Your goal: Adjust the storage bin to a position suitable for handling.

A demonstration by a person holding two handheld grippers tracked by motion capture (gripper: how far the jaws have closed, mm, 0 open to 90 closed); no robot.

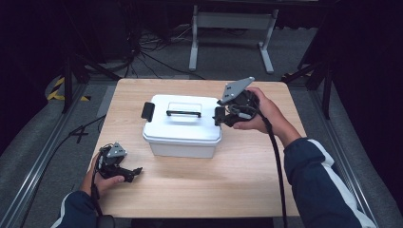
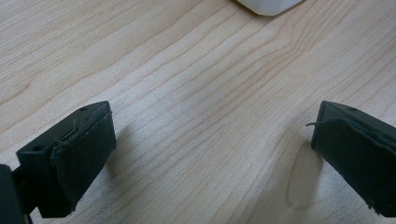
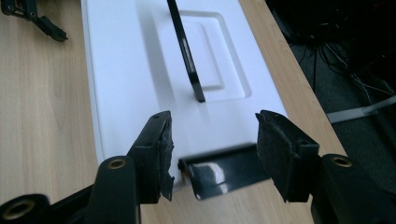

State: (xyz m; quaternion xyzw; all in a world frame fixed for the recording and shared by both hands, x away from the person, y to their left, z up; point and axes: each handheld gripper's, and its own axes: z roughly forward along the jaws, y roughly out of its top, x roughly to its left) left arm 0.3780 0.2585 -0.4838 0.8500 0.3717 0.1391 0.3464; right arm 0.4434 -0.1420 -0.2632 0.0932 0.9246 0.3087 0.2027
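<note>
A white lidded box [image 1: 183, 126] stands mid-table, with a black carry handle [image 1: 183, 113] on top and a black latch at each end. My right gripper [image 1: 219, 115] is at the right-end latch [image 1: 218, 115]. In the right gripper view, my right gripper [image 3: 212, 140] is open and its jaws straddle the glossy latch [image 3: 224, 175], which looks tilted out from the lid [image 3: 121, 70]. The handle [image 3: 184, 51] runs away beyond it. My left gripper [image 1: 134, 173] rests open on the wood at the front left, well clear of the box. Between its jaws, my left gripper [image 2: 212, 135] holds nothing.
The wooden table [image 1: 237, 180] has bare room in front of and beside the box. A corner of the box [image 2: 268, 5] shows at the top of the left gripper view. Cables and a metal stand [image 1: 233, 21] lie on the floor beyond the far edge.
</note>
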